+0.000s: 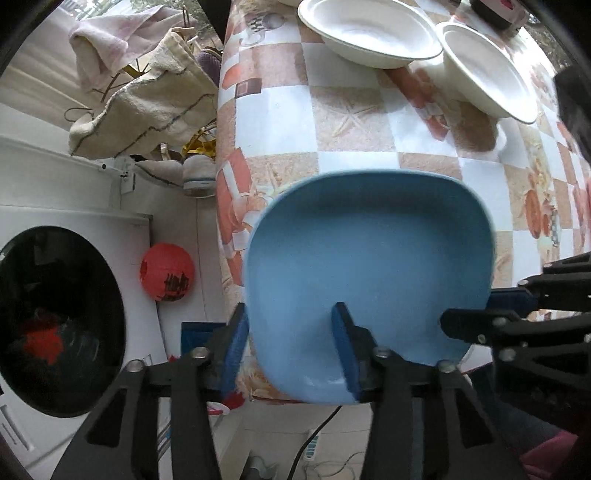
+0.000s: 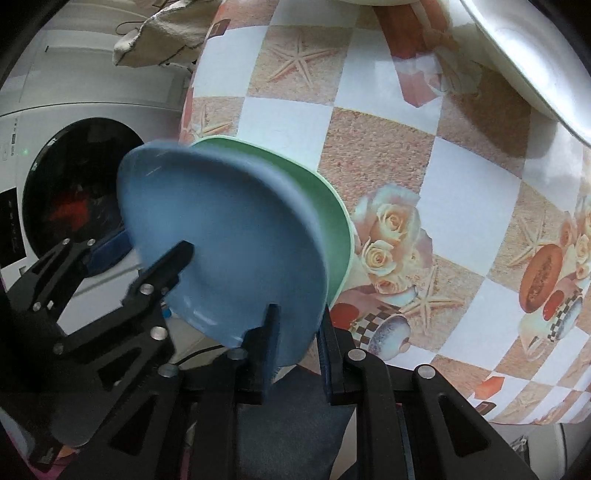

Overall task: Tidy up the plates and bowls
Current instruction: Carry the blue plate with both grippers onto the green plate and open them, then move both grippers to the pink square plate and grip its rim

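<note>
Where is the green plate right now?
The green plate sits under the blue plate at the near edge of the table, seen from the right wrist camera; the left camera hides it.

The blue plate [image 1: 369,258] is seen as smooth plastic with a soft, semi-gloss sheen; the green plate [image 2: 325,206] beneath it is finished alike. The two white bowls [image 1: 369,33] are rendered in smooth, faintly glossy ware. The desk [image 1: 332,118] is covered by a printed oilcloth, slick and lightly reflective. The fingers [image 1: 345,350] are padded in matt blue, carried on matt black plastic links with bright metal pins. The towels [image 1: 147,103] are shown as rough terry cloth.
</note>
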`<state>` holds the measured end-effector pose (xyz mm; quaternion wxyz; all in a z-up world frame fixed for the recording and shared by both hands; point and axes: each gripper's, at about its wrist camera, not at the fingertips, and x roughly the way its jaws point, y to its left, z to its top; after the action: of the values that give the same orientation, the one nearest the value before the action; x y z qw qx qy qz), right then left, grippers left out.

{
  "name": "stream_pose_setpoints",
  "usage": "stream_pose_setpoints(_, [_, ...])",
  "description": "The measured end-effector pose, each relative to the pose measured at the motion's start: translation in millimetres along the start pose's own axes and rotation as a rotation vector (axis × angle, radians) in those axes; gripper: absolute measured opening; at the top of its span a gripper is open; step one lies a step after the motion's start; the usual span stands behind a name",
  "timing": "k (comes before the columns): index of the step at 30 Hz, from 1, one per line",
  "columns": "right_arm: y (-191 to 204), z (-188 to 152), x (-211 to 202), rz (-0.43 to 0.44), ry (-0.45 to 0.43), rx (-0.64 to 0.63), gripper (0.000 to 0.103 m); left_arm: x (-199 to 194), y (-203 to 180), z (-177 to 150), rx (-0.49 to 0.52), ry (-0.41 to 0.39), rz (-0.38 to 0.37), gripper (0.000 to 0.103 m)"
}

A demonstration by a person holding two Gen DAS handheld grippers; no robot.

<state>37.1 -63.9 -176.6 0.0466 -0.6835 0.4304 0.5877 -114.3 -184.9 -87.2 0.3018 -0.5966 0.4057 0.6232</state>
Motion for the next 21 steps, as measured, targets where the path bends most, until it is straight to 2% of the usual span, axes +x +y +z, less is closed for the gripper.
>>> stream_pose_setpoints(2, [-2.7,10.4,-4.1,-0.022,-0.017,-0.003,0.031,-2.8,2.6,-1.4,-0.005,-0.014,0.014,0.062])
stream_pose_setpoints(4, [-11.4,13.8,-13.0,-0.028,-0.049,0.005,0.079,-7.5,9.0,-2.7,-0.019,-0.038,0.007,0.065])
stream_pose_setpoints(5, [-17.5,14.8,-18.1,-0.029,-0.070,0.012,0.084,-10.7,11.6,-2.9,-0.027,-0.049,-0.003,0.067])
stream_pose_setpoints(9, [-48.9,14.6,-30.2,-0.061,-0.096,0.078,0.085,-25.3,16.5,-1.2,-0.062,-0.101,-0.048,0.078])
stream_pose_setpoints(13, [-80.9,2.0,-35.0,-0.082,-0.107,0.152,0.085,-28.8,6.0,10.2,-0.046,-0.104,-0.065,0.078])
stream_pose_setpoints(16, [-109.6,-7.9,-38.3,-0.073,-0.107,0.237,0.085,-36.4,-12.3,18.9,0.012,-0.123,-0.088,0.078])
stream_pose_setpoints(17, [-116.4,-1.7,-35.6,-0.071,-0.112,0.262,0.085,-38.6,-20.0,21.8,0.037,-0.124,-0.095,0.078])
stream_pose_setpoints(21, [-145.0,-6.1,-53.4,-0.065,-0.162,0.339,0.085,-52.3,-62.1,32.9,0.149,-0.133,-0.122,0.078])
